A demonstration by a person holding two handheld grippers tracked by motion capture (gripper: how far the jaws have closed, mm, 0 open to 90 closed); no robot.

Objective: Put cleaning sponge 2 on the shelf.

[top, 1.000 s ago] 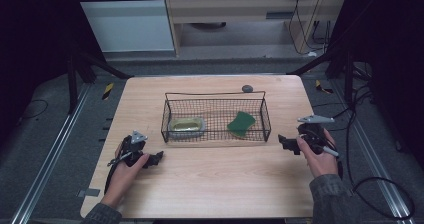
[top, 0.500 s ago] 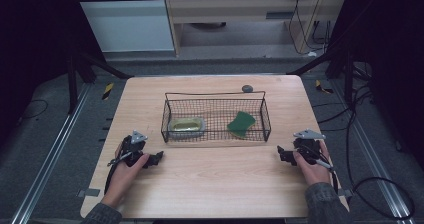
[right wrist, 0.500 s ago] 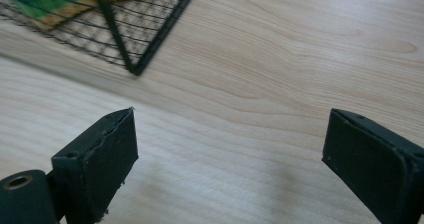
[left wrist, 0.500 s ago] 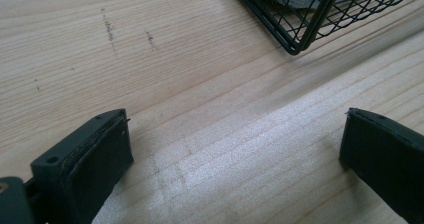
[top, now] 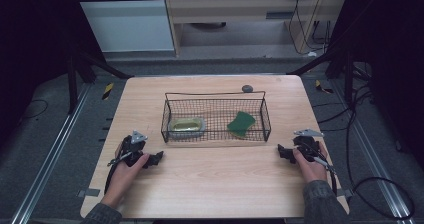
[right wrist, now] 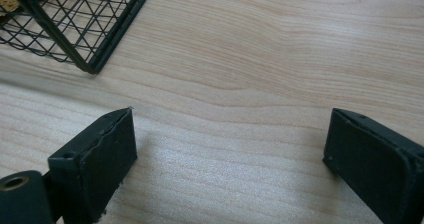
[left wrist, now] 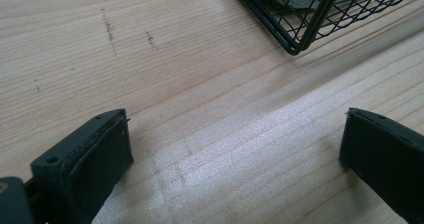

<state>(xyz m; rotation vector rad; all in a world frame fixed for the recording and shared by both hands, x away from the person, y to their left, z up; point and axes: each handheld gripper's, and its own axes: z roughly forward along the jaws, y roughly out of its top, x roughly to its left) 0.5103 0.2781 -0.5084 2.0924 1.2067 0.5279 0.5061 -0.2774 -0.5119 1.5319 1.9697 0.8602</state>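
I have the pale wooden bench (top: 215,184) in front of me, and on it, toward the far middle, stands the black wire-mesh basket (top: 215,115), upright and well apart from both of my tools. Inside its left part lies a shallow dull-metal dish (top: 187,126); inside its right part lies a green flat scouring sponge (top: 241,123), tilted against the mesh. My left gripper (top: 152,159) rests low on the bench near the basket's left front corner, its black fingers (left wrist: 95,159) spread wide with only bare wood between them. My right gripper (top: 282,153) sits off the basket's right front corner, its fingers (right wrist: 100,154) equally wide and holding nothing. A small dark round object (top: 247,88) lies on the bench just behind the basket. The risk I judge from here: reaching in from this low angle, a finger could catch the basket's rim or mesh and drag the light basket across the bench, or tip it, shifting the dish and sponge before I can close on either.
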